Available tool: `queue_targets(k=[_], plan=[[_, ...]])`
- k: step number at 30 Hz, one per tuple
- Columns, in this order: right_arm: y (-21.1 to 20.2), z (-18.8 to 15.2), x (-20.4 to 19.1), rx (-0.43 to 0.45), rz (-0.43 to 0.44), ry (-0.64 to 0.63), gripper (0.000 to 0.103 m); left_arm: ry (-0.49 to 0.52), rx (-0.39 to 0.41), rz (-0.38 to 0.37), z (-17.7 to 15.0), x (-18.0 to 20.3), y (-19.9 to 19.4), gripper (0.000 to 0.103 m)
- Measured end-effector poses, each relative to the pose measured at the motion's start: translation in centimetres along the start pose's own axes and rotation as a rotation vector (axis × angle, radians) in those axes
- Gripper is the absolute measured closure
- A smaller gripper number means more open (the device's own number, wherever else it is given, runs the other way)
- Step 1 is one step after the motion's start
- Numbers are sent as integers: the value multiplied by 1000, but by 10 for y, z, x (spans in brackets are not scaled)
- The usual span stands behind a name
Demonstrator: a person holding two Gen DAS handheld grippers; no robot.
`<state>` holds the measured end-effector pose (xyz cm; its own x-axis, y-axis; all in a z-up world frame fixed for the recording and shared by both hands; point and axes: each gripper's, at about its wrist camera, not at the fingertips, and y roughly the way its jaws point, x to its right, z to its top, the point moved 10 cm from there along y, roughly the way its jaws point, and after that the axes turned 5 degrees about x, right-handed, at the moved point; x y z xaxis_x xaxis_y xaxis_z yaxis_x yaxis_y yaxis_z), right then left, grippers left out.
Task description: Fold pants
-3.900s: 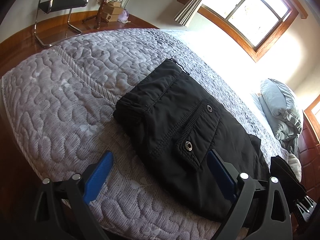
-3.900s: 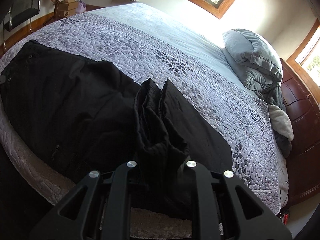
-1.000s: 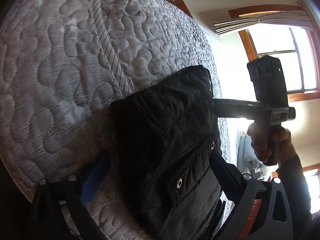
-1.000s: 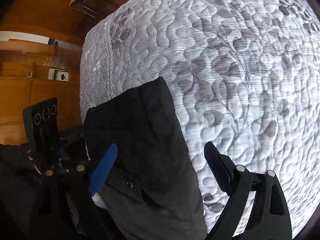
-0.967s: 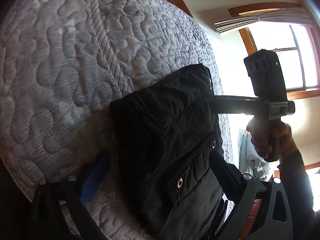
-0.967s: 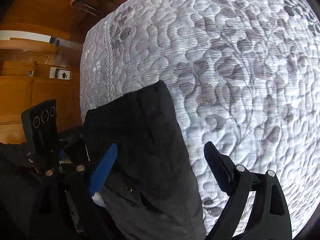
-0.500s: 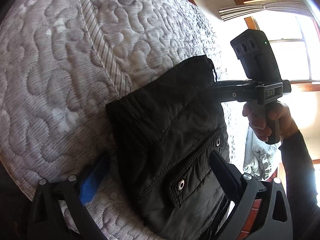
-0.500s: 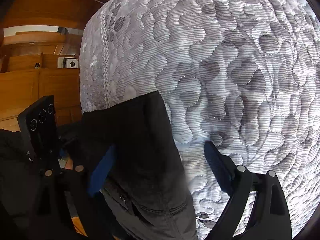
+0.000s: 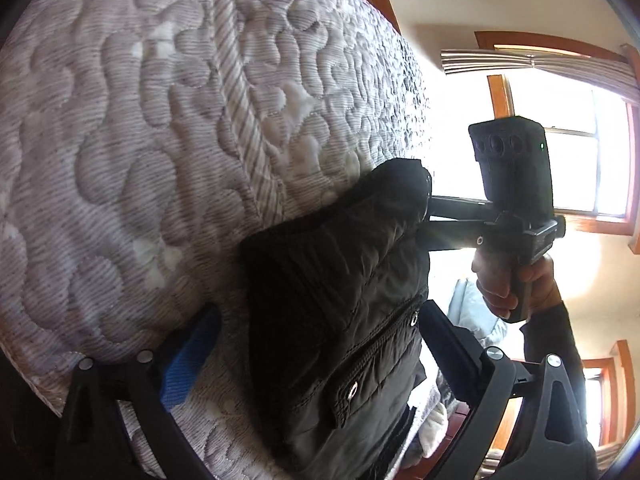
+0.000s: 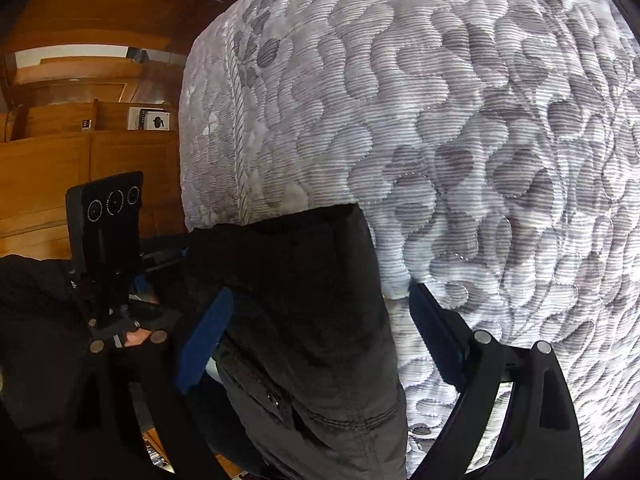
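Observation:
The black pants (image 9: pixel 340 300) lie folded into a compact bundle on the grey quilted bed (image 9: pixel 160 140); they also show in the right wrist view (image 10: pixel 304 300). My left gripper (image 9: pixel 316 348) is open, its fingers straddling the near end of the bundle with the snap pocket. My right gripper (image 10: pixel 316 328) is open and straddles the opposite end. Each gripper shows in the other's view: the right one (image 9: pixel 512 200) held by a hand, the left one (image 10: pixel 108 248) at the bed's edge.
The bed's edge (image 10: pixel 236 128) drops off to a wood floor and wooden cabinets (image 10: pixel 80 140). A bright window (image 9: pixel 580 152) with a curtain is beyond the bed. A grey pillow (image 9: pixel 468 312) lies behind the pants.
Since 3.9 s ago the trouser legs were folded over into a bundle and my right gripper let go. In the last second both grippers have pushed closer around the bundle's ends.

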<state>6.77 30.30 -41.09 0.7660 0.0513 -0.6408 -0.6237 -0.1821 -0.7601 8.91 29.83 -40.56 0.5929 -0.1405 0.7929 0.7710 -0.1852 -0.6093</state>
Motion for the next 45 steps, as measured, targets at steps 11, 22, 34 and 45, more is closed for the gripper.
queue_targets(k=[11,22,34,45], plan=[[4,5,-16,-45,-18,-52,32,12,24,-5,-9,3,-11,44],[-26,-7,-34,-4,-84,-66,74,132,58,-45,-15,14,-34,70],[-106,-59,-81,79,-254,-93,76,363,87,-99,-55,93,-85,74],[-160,-137,-129,200,-398,-87,77,547,81,-141,-114,169,-111,74]])
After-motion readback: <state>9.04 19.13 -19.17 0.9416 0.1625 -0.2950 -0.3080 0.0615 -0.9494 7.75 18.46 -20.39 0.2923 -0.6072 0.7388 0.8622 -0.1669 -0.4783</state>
